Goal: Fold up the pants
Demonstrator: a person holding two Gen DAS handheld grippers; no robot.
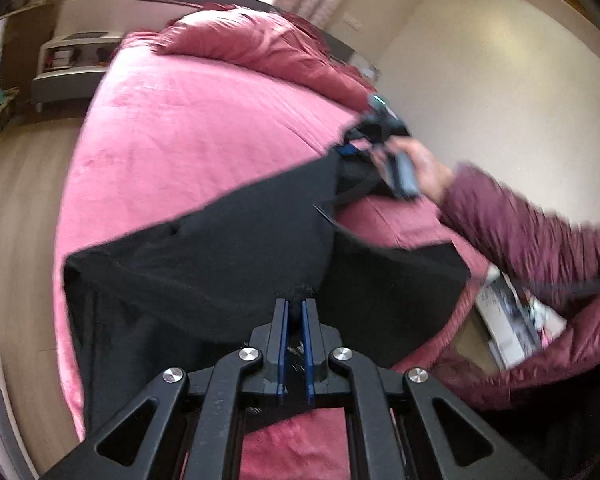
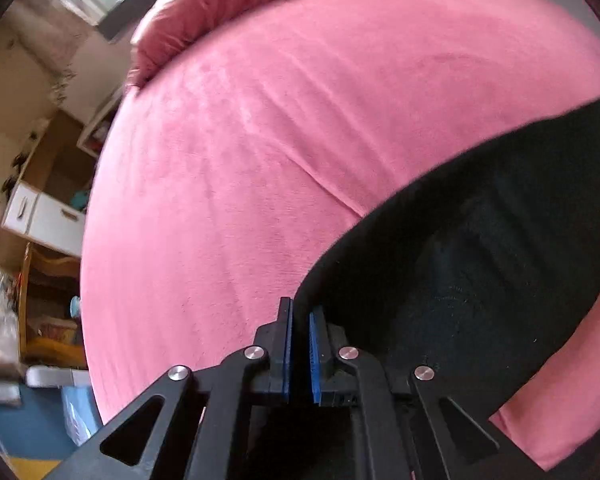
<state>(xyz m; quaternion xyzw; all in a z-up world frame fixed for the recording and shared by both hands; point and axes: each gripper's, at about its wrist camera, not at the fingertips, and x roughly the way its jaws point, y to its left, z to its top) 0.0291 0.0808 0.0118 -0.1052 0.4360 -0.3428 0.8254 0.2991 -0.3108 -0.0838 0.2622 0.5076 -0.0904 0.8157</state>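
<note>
left wrist view: black pants (image 1: pixel 236 248) lie spread over the pink bed (image 1: pixel 204 128), their long axis running from the lower left corner up toward the right, where the other hand (image 1: pixel 424 168) works.
left gripper (image 1: pixel 295 308): jaws closed down to a narrow slit, a bunched bit of black cloth pinched between the blue pads (image 1: pixel 285 340); this looks like an edge of the pants close to the near side of the bed.
right gripper, seen from the left wrist (image 1: pixel 364 140): blurred, at the far upper end of the pants, held by a hand in a maroon sleeve (image 1: pixel 532 232); what lies between its jaws cannot be told there.
right wrist view: right gripper (image 2: pixel 300 314) has its jaws nearly together, set right at the edge of the dark cloth (image 2: pixel 480 264), which spreads away to the right of it; bare bed (image 2: pixel 300 120) lies to its left. cloth seems caught at the tips, though the gap itself is dark.
key relation: the two grippers sit at opposite ends of the pants' length, the left one nearer the viewer, the right one farther up the bed.
judgement: the next fold likely turns on carrying one end along that axis onto the other, keeping both pinches tight so no layer slips.
</note>
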